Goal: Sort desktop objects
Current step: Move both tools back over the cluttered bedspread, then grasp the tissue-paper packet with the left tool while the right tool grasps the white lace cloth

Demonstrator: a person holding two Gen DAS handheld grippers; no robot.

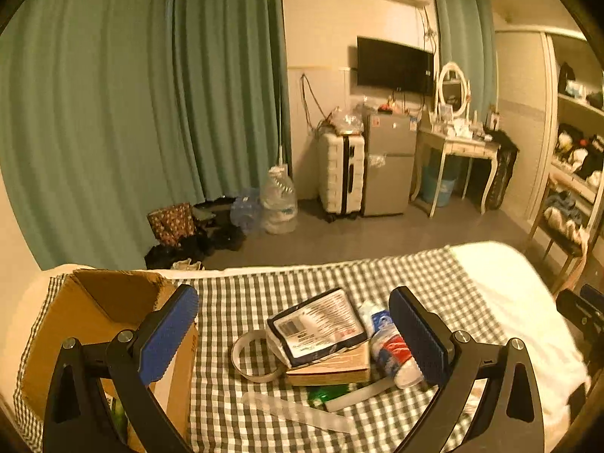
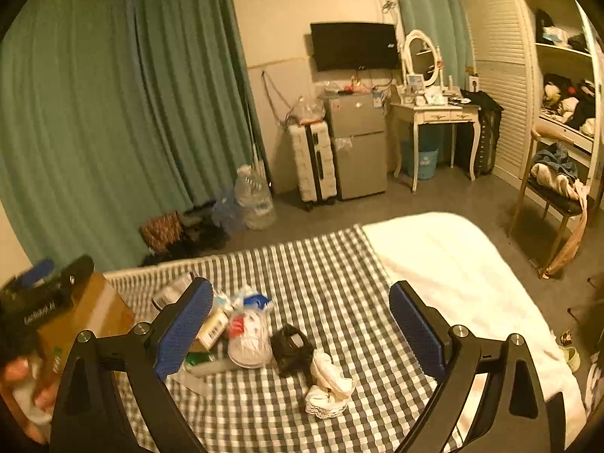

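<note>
Left wrist view shows the checked cloth [image 1: 302, 275] with the cardboard box [image 1: 98, 309] at its left edge, something green inside. Most remains unsorted beside it: book [image 1: 332, 368], leaflet [image 1: 317, 324], tube [image 1: 392, 347], tape ring [image 1: 249, 358], ruler [image 1: 298, 411]. Left gripper [image 1: 294, 332] and right gripper [image 2: 302, 324] both gape empty above the pile.

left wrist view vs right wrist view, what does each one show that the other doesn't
Only the left wrist view shows the open inside of the box, the tape ring and the book. Only the right wrist view shows the black bag, the white cloth and the chair. Both show the checked cloth, fridge and open tongs.
</note>
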